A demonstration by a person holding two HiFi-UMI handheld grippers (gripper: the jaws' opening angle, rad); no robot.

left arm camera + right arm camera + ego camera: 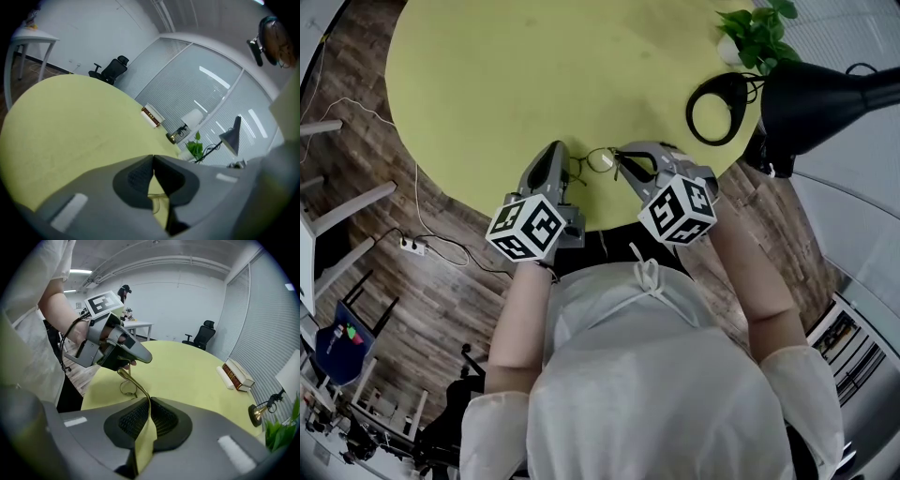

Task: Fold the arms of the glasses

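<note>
Thin gold-rimmed glasses (598,159) are at the near edge of the round yellow-green table (506,75), between my two grippers. My right gripper (149,400) is shut on one gold arm (137,383) of the glasses. That arm runs from its pads up to the underside of my left gripper (142,356), and a lens ring (127,389) hangs just below it. In the head view my left gripper (555,152) is at the glasses' left and my right gripper (622,157) at their right. The left gripper's (153,158) tips meet, and a thin gold wire (158,198) shows in the gap behind them.
A black desk lamp (820,94) with a ring base (718,108) and a potted plant (759,33) stand at the table's right rim. Books (236,373) and a small brass lamp (257,412) lie farther across. A power strip (412,246) is on the wooden floor.
</note>
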